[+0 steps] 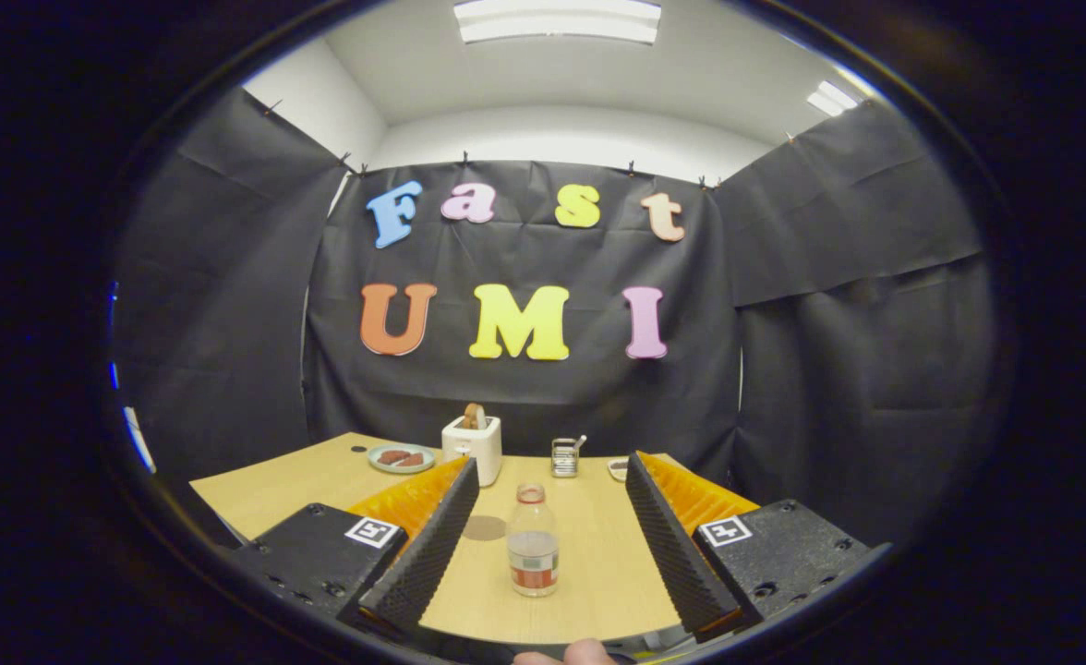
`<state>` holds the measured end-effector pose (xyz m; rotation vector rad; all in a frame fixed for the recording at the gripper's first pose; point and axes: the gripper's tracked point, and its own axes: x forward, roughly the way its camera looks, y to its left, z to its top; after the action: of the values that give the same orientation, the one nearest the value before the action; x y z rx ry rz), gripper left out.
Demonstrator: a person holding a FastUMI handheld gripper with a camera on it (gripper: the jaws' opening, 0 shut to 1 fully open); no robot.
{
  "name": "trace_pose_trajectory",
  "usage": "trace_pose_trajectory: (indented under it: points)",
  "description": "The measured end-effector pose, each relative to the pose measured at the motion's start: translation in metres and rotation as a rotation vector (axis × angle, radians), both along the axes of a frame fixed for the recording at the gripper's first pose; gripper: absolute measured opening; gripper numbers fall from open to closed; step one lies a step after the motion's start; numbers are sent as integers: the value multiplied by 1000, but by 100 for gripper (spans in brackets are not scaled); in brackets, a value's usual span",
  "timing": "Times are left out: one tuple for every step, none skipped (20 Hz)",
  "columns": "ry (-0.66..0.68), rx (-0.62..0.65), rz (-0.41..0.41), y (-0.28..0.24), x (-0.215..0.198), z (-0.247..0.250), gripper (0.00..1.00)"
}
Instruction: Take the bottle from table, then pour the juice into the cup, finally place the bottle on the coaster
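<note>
A clear plastic bottle with a pale cap and a red-and-white label stands upright on the wooden table. It sits between my two fingers, apart from both. My gripper is open wide. A round brown coaster lies flat on the table just left of the bottle, near the left finger. A small cup with a spoon-like handle sticking out stands beyond the bottle, toward the back of the table.
A white toaster holding a slice of bread stands at the back. A plate with brown food lies to its left. A small dish sits by the right finger's tip. Black cloth walls close in the table on three sides.
</note>
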<state>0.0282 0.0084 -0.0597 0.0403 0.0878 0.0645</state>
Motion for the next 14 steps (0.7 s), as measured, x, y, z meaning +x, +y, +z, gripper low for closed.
trace_pose_trajectory:
  points:
    - [17,-1,8,1,5,-10,100]
    - [35,5,16,3,9,-19,100]
    - [54,17,27,6,13,-29,100]
    - [75,29,37,9,16,-38,100]
    - [100,37,44,10,20,-51,100]
    - [117,41,47,10,24,-60,100]
    - [133,41,49,11,28,-70,100]
    - [149,41,50,11,31,-80,100]
    - [166,39,51,11,35,-91,100]
    - [183,36,51,11,39,-100,100]
    - [203,34,52,11,41,-111,100]
    - [218,35,57,13,44,-120,100]
    - [235,34,59,15,48,-128,100]
    - [248,33,65,16,52,-136,100]
